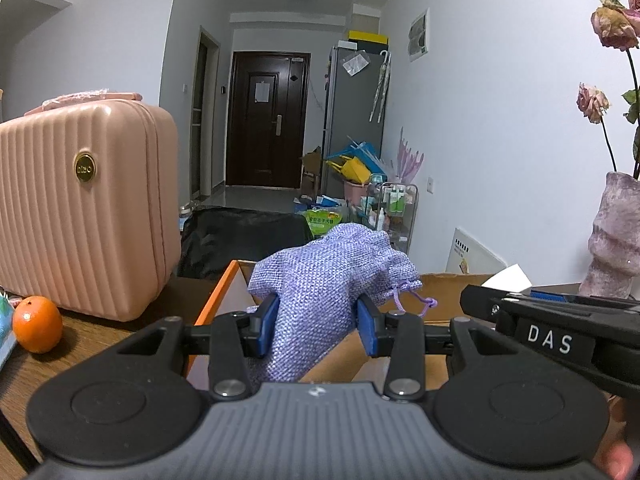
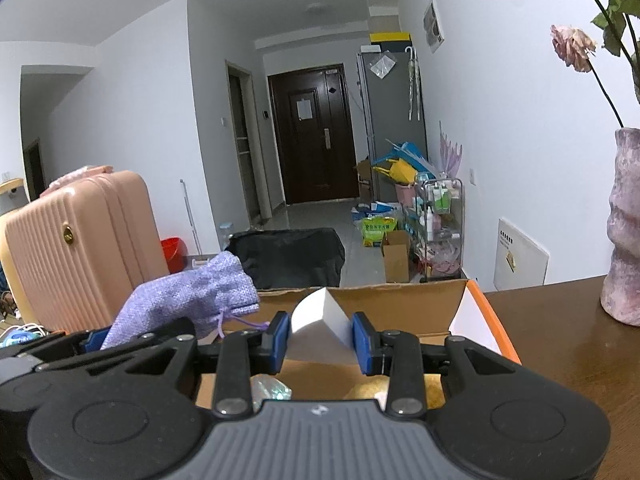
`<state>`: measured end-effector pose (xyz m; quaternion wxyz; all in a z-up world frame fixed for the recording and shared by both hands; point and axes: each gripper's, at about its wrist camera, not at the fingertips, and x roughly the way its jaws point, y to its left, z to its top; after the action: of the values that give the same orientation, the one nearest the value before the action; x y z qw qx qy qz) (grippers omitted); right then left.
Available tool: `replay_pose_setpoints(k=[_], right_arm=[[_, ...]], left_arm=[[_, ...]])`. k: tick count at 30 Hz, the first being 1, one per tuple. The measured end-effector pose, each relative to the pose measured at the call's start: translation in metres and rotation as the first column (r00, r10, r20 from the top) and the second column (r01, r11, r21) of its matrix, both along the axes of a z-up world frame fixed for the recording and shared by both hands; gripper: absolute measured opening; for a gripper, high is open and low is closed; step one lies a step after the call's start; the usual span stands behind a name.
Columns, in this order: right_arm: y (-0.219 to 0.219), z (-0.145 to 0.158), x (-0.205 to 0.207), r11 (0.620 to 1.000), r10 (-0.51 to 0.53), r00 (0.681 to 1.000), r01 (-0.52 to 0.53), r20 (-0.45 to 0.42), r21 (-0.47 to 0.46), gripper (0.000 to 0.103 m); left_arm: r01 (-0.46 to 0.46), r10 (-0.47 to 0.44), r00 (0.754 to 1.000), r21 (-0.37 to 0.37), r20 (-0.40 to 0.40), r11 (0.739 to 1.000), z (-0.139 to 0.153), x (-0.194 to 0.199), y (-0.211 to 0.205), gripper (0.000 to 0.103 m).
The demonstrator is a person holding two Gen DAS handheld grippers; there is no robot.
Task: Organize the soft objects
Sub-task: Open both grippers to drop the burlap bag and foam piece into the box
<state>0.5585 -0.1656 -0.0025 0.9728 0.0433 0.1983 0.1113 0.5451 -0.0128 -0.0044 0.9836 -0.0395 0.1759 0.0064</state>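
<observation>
Pouch [image 1: 320, 280] clamped in left gripper [image 1: 318, 326] above cardboard box [image 1: 452, 292], white wedge [image 2: 320, 320] pinched in right gripper [image 2: 321, 340], suitcase [image 1: 80, 208] at nine o'clock.

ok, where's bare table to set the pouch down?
Bare wood lies between the box and the vase, and a smaller patch between the orange and the box. The box already holds items; the left gripper holds the pouch.
</observation>
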Motion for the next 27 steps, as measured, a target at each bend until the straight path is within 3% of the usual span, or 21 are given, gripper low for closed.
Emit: replay_pose_setpoints(k=[5, 8, 11, 13, 14, 15, 16, 19, 27], right_arm=[[0.003, -0.002, 0.004, 1.000, 0.002, 1.000, -0.002, -0.015, -0.016, 0.037], [0.003, -0.002, 0.006, 1.000, -0.011, 1.000, 0.010, -0.019, -0.019, 0.041], [-0.001, 0.001, 0.006, 0.999, -0.043, 0.999, 0.043, -0.012, -0.003, 0.060], [-0.006, 0.002, 0.006, 0.997, -0.073, 0.997, 0.074, -0.004, 0.015, 0.075], [-0.009, 0.003, 0.006, 0.996, -0.089, 0.996, 0.089, -0.003, 0.029, 0.080], [-0.012, 0.002, 0.006, 0.994, -0.101, 0.995, 0.101, -0.003, 0.043, 0.092], [-0.016, 0.002, 0.006, 0.991, -0.118, 0.993, 0.118, -0.003, 0.059, 0.102], [-0.022, 0.002, 0.006, 0.988, -0.133, 0.991, 0.133, -0.003, 0.084, 0.103], [-0.022, -0.001, 0.006, 0.990, -0.126, 0.992, 0.125, -0.003, 0.070, 0.103]], left_arm=[[0.003, -0.003, 1.000, 0.008, -0.009, 1.000, -0.001, 0.001, -0.001, 0.046], [-0.001, 0.001, 1.000, 0.006, -0.017, 1.000, -0.003, 0.003, 0.000, 0.059], [-0.024, 0.024, 1.000, 0.002, -0.002, 1.000, -0.002, 0.001, 0.002, 0.069], [-0.045, 0.045, 0.999, -0.007, 0.000, 0.999, -0.001, 0.000, 0.005, 0.089], [-0.063, 0.063, 0.998, -0.013, -0.001, 0.998, -0.001, 0.000, 0.007, 0.094], [-0.088, 0.087, 0.996, -0.013, -0.003, 0.996, -0.001, 0.001, 0.008, 0.102], [-0.116, 0.116, 0.993, -0.016, 0.001, 0.993, -0.001, 0.001, 0.011, 0.103], [-0.127, 0.127, 0.992, -0.046, 0.006, 0.991, 0.001, 0.000, 0.016, 0.103], [-0.130, 0.130, 0.991, -0.032, 0.006, 0.991, 0.000, 0.000, 0.015, 0.103]])
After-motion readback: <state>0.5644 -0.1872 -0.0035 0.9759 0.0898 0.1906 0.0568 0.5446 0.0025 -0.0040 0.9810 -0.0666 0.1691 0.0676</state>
